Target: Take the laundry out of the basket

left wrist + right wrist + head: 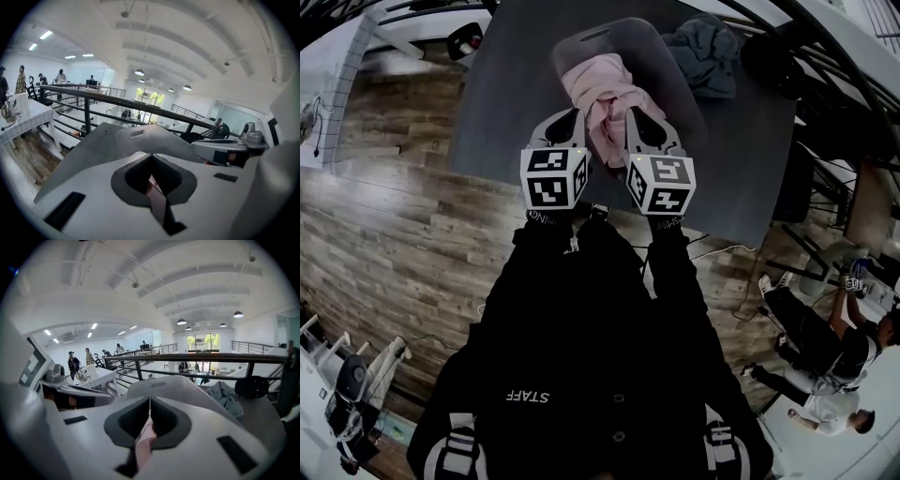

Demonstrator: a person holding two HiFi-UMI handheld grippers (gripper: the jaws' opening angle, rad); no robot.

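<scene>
The left gripper (570, 127) and the right gripper (639, 127) were side by side. Each was clenched on the pink cloth (605, 94). The pink cloth ran from them towards 12 o'clock, into the basket (609, 36). The basket stood on the grey worktop (506, 84). A blue cloth (705, 52) lay just beside the basket, at 1 o'clock.

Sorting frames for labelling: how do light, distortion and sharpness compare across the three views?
Head view: dim, heavy fisheye bending the floorboards, yet the pink garment reads clearly. Left gripper view: bright ceiling, dark rounded corners. Right gripper view: equally bright; the garment at the jaws is blurred.
</scene>
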